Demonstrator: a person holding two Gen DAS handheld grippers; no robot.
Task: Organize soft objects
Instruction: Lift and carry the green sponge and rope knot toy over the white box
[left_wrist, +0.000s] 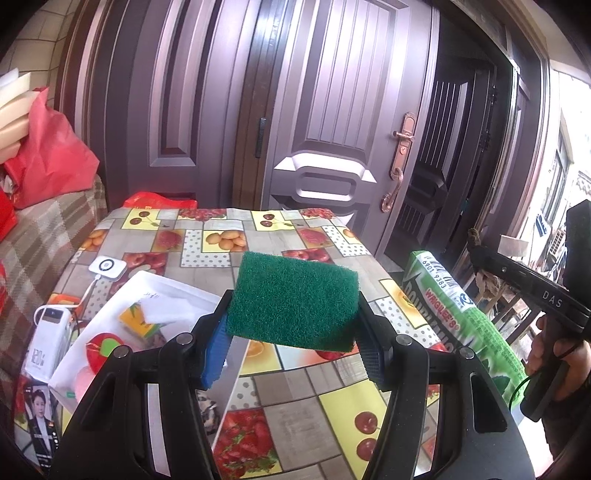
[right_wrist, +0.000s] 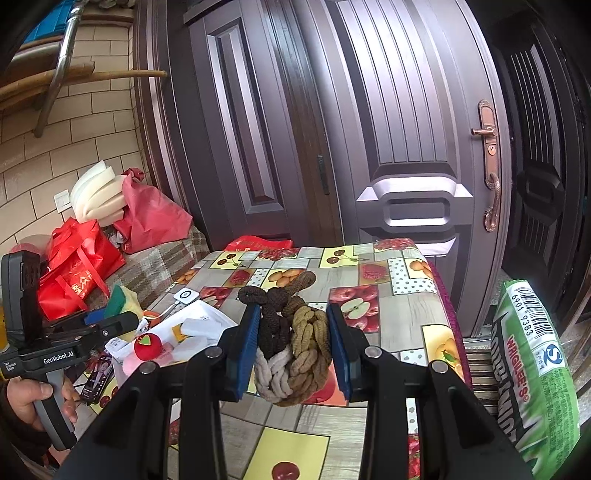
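Fruit-patterned counter (left_wrist: 332, 424) below, and both carries are on: left gripper (left_wrist: 295, 332) clamps the green scouring sponge (left_wrist: 295, 299) aloft, right gripper (right_wrist: 291, 350) squeezes the braided rope toy (right_wrist: 291, 347). Next, I'd judge, comes setting both into the white tray (left_wrist: 110, 332) at left.

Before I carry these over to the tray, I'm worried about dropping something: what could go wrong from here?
1. The sponge sits tilted between the left fingers, held near its lower edge; it might twist out.
2. The braided rope bulges above and below the right fingers, and its loose dark end could snag.
3. The tray already holds items, so either piece may land on them.
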